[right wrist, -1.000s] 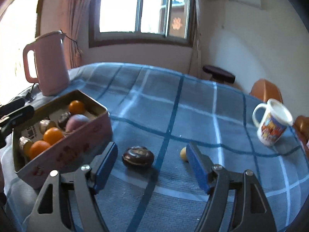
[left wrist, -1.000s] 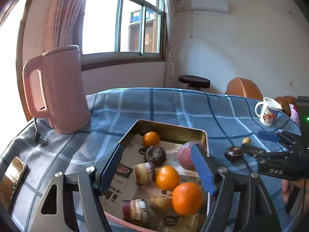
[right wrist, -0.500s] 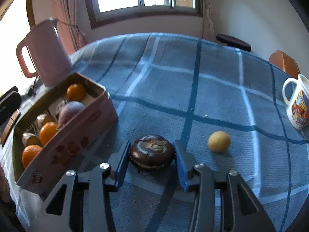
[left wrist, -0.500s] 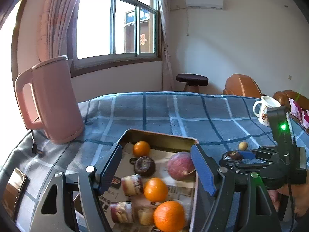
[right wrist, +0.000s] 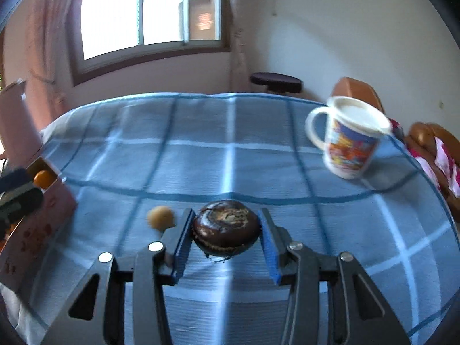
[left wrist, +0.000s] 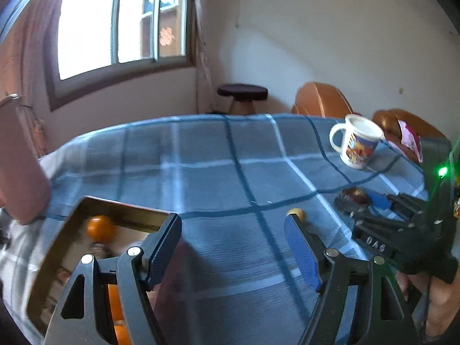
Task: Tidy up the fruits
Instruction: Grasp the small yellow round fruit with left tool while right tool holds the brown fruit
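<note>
Grip: right gripper (right wrist: pixel 225 237) has just closed its pads on the dark fruit (right wrist: pixel 226 230), likely to carry it to the tin (left wrist: pixel 95 210).
Spare hand: left gripper (left wrist: pixel 233 248) wide, empty.
Loose: small yellow fruit (right wrist: pixel 160 217) beside.
Unclear: tin contents blurred, mostly hidden.

- Table (right wrist: pixel 230 149): covered by a blue cloth with a check of pale and dark stripes.
- Landmark: tin box (left wrist: pixel 86 210), at the table's left edge.
- Pink kettle (left wrist: pixel 20 166): on the cloth just behind the tin box, further left.
- Small yellow fruit (right wrist: pixel 160 216): right of the tin box, near it.
- Printed white mug (right wrist: pixel 349 141): well apart from the tin box, toward the far right edge.
</note>
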Motion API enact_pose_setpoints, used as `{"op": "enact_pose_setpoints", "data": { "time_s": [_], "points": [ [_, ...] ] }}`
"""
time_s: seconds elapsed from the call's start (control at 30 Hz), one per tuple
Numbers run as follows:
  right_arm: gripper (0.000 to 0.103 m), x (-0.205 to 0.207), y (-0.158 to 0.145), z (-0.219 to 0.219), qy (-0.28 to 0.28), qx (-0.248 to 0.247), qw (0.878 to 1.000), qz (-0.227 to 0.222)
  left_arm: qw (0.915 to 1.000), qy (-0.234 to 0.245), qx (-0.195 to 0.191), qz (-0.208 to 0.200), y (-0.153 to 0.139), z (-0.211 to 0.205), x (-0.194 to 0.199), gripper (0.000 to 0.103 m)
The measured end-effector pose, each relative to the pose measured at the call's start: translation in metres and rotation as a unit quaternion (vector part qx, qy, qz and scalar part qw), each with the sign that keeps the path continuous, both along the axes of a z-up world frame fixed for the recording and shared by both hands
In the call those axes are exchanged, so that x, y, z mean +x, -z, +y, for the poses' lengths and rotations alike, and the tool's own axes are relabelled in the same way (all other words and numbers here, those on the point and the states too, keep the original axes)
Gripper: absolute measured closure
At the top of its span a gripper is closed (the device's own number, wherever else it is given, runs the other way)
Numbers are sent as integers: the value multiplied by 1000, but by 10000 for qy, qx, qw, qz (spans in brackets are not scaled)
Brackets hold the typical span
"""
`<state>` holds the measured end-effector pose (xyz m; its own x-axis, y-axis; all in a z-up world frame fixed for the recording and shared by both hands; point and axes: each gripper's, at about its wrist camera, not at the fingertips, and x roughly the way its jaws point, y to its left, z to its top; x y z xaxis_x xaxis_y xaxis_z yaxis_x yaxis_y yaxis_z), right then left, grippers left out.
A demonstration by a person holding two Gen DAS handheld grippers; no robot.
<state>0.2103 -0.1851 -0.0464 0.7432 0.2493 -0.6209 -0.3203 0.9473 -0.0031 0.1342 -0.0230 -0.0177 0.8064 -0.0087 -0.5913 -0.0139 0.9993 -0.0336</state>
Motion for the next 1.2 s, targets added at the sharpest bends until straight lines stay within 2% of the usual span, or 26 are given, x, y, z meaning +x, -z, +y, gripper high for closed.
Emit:
{"op": "enact_pose_setpoints", "data": {
  "time_s": [0.23,0.43,0.5,0.57,0.63,0.67,0.73,0.8,0.9,1.2],
  "points": [
    [56,13,0,-35,398,249,9989,63,9984,339,54,454,25,-37,44,28],
    [56,13,-1,-39,397,410,9983,73,9937,551,-240,951,48,-45,77,28],
    [56,14,0,-39,389,419,9983,73,9932,625,-325,930,47,-47,79,28],
    [56,13,0,-39,374,422,9984,76,9931,705,-221,914,47,-54,81,28],
    [56,13,1,-38,375,408,9984,83,9910,825,-244,1028,50,-57,85,41],
    [56,13,1,-37,370,406,9985,87,9898,872,-253,1097,52,-59,87,53],
    [56,14,1,-37,365,401,9985,89,9882,925,-296,1182,54,-59,90,59],
    [56,14,1,-36,333,385,9987,95,9881,908,-387,1181,54,-56,90,71],
    [56,14,1,-34,296,359,9989,91,9876,913,-462,1190,54,-53,89,74],
    [56,10,0,-35,209,454,9987,-21,9902,877,-398,1010,50,-53,83,74]
  ]
}}
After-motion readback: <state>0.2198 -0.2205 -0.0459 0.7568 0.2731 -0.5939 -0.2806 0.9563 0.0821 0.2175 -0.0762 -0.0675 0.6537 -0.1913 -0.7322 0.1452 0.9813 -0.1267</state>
